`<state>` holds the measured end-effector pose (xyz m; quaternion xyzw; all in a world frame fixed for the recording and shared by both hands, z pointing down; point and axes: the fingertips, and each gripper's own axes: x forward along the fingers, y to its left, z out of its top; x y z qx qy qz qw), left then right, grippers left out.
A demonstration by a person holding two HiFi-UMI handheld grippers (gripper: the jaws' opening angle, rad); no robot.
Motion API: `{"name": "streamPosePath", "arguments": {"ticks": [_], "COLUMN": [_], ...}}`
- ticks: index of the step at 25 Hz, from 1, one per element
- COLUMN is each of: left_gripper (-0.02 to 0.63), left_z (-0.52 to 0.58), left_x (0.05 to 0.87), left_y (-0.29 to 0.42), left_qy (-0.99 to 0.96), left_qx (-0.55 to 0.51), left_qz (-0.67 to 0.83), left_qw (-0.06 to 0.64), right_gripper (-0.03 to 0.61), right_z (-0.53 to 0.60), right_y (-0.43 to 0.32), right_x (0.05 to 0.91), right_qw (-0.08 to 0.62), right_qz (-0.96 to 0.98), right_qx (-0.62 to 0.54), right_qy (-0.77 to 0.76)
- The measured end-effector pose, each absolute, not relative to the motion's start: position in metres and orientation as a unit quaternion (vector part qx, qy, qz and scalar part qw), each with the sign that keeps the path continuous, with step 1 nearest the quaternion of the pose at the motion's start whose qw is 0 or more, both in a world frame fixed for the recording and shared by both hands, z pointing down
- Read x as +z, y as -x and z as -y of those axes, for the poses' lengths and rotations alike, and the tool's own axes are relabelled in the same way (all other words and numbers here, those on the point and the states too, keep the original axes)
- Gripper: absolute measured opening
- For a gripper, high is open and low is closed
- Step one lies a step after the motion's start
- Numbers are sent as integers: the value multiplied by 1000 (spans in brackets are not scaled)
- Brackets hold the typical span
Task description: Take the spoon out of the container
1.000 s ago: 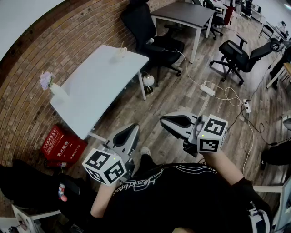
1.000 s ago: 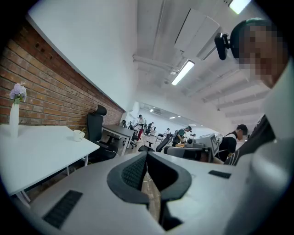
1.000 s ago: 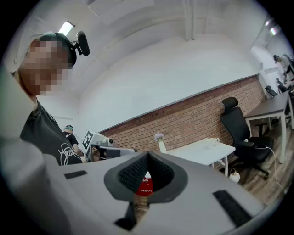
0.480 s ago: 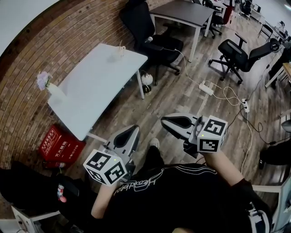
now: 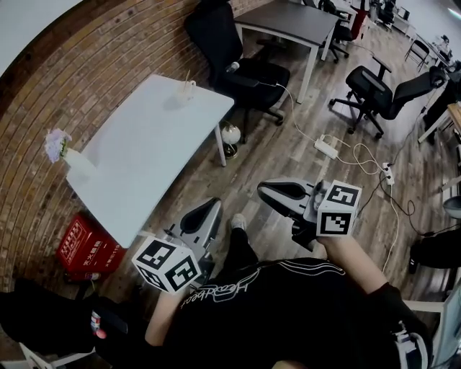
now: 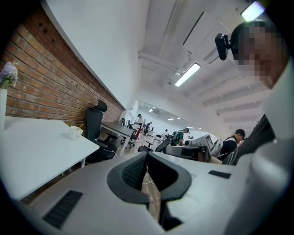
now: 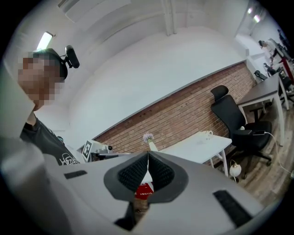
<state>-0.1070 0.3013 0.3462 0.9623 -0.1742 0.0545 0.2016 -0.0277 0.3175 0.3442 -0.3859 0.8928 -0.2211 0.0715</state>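
Note:
A small white cup (image 5: 186,89) with a thin spoon handle sticking out stands at the far end of the white table (image 5: 144,155). The left gripper view shows the cup (image 6: 75,132) far off, and in the right gripper view the cup (image 7: 209,134) is also small and distant. My left gripper (image 5: 209,206) and right gripper (image 5: 263,189) hang in front of the person's body, well short of the table. Both have their jaws shut with nothing between them: left gripper (image 6: 146,154), right gripper (image 7: 148,155).
A vase of pale purple flowers (image 5: 63,150) stands on the table's near left corner. A red box (image 5: 88,247) sits on the floor below it. Black office chairs (image 5: 238,54), a dark desk (image 5: 292,20) and a power strip with cables (image 5: 326,148) lie beyond on the wood floor.
The table, vase and red box have slid a little left and down in the head view as the person steps forward. Both grippers stay shut and nearly still in the picture.

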Motion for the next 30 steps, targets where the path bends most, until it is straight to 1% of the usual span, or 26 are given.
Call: {"name": "streamPosePath", "arguments": {"ticks": [17, 23, 30], "left_gripper": [6, 6, 6], "left_z": [9, 72, 105], "left_x": [320, 321, 332], "left_y": [55, 46, 42], "left_qy": [-960, -960, -955], "left_qx": [60, 56, 51], "left_qz": [179, 178, 189], "left_qw": [207, 208, 223], "right_gripper": [-3, -3, -3], "right_z": [-13, 43, 77], "right_y": [-33, -48, -53], "right_x": [311, 317, 330], "right_qw": [100, 95, 84], "right_qz": [-884, -881, -881], "right_qx": [-233, -229, -239], "right_qy": [392, 403, 400]}}
